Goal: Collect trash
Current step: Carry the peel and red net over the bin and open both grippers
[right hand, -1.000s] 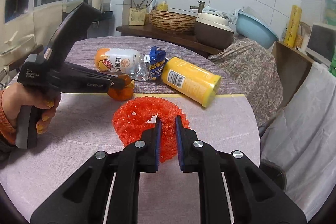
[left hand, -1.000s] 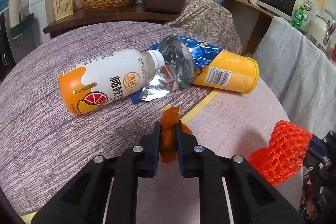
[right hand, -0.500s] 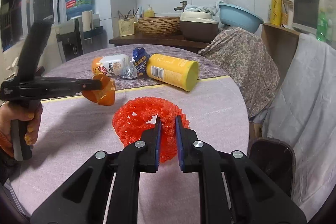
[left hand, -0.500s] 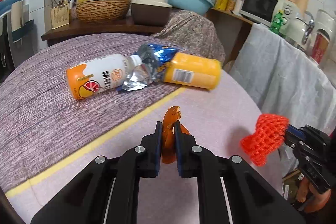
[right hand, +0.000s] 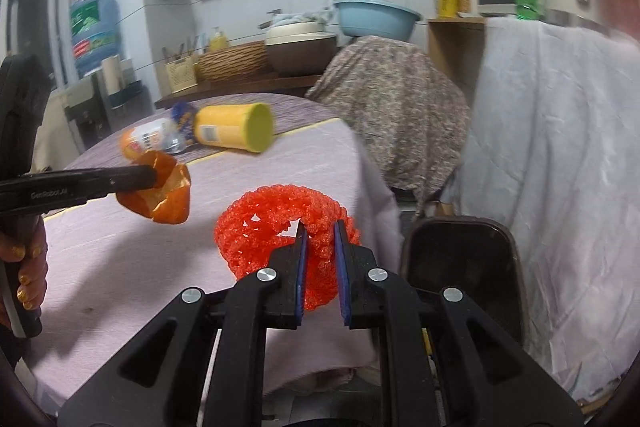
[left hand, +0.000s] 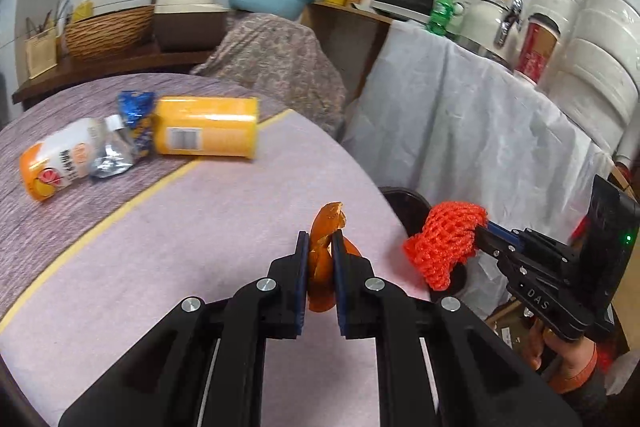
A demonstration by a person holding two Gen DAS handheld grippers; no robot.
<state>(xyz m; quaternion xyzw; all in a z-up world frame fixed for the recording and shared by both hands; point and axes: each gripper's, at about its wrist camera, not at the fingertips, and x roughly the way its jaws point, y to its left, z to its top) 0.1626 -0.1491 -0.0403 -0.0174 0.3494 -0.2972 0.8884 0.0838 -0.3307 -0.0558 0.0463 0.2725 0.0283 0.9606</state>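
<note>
My left gripper (left hand: 320,241) is shut on an orange peel (left hand: 325,227), held above the table's right edge; the same gripper (right hand: 150,175) and orange peel (right hand: 162,199) show at the left of the right wrist view. My right gripper (right hand: 319,231) is shut on a red foam net (right hand: 260,223), carried past the table's edge beside a dark trash bin (right hand: 460,267). In the left wrist view the red foam net (left hand: 444,243) hangs over the trash bin (left hand: 404,201). On the table lie a white-and-orange bottle (left hand: 56,163), a blue snack wrapper (left hand: 134,123) and a yellow can (left hand: 206,133).
The round table (left hand: 180,227) has a purple cloth with a yellow stripe. A white cloth-covered counter (left hand: 460,115) with a microwave, a kettle and jars stands at the right. A patterned covered chair (right hand: 392,107) sits behind the table. A wooden shelf with a basket (left hand: 108,31) is at the back.
Both grippers have swung right, away from the bottle, wrapper and can, towards the table's edge. The red net has left the tabletop and now hangs beside the bin. Both grips are unchanged.
</note>
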